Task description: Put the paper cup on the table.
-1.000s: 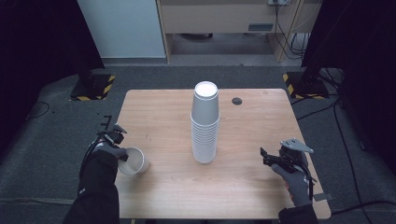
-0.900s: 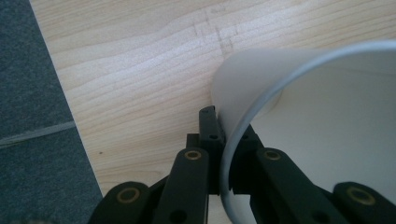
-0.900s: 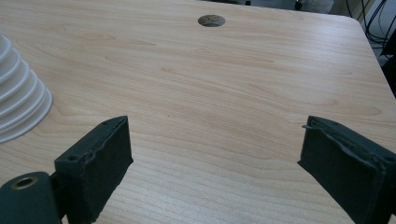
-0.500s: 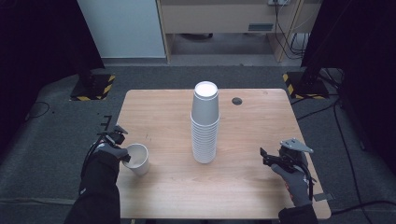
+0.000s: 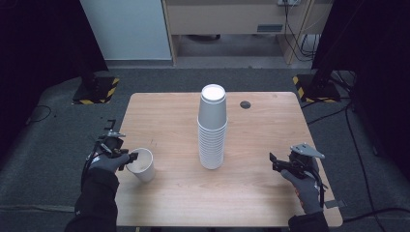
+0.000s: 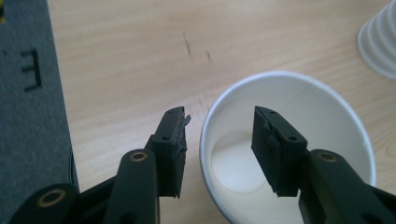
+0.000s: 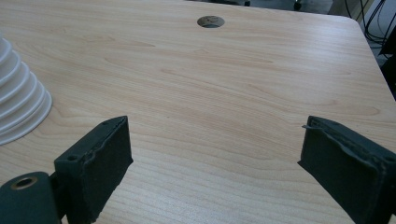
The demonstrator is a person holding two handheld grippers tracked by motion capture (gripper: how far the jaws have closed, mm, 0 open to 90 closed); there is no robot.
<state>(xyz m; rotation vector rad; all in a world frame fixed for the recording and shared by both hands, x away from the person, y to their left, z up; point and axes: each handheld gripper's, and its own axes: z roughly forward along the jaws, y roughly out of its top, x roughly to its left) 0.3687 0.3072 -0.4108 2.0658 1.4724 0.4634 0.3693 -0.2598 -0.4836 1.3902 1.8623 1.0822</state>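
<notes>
A single white paper cup (image 5: 142, 165) stands open end up near the table's left edge. My left gripper (image 5: 132, 157) is at its rim and open. In the left gripper view the cup (image 6: 322, 121) has one jaw inside it and the other outside, with the near rim in the gap of the left gripper (image 6: 219, 122) and space on both sides. A tall stack of upside-down white cups (image 5: 212, 128) stands mid-table, its base also seen as stack (image 6: 380, 42) and stack (image 7: 18, 107). My right gripper (image 5: 273, 162) hovers open over bare wood at the right, wide apart as right gripper (image 7: 215, 135).
The wooden table (image 5: 270, 130) has a round cable hole (image 5: 245, 104) behind the stack, seen too as hole (image 7: 210, 21). Grey carpet lies past the table's left edge (image 6: 28, 93). Dark stands with yellow-black feet flank the far corners.
The left gripper and the single cup shifted very slightly. The right gripper and the stack have stayed put.
</notes>
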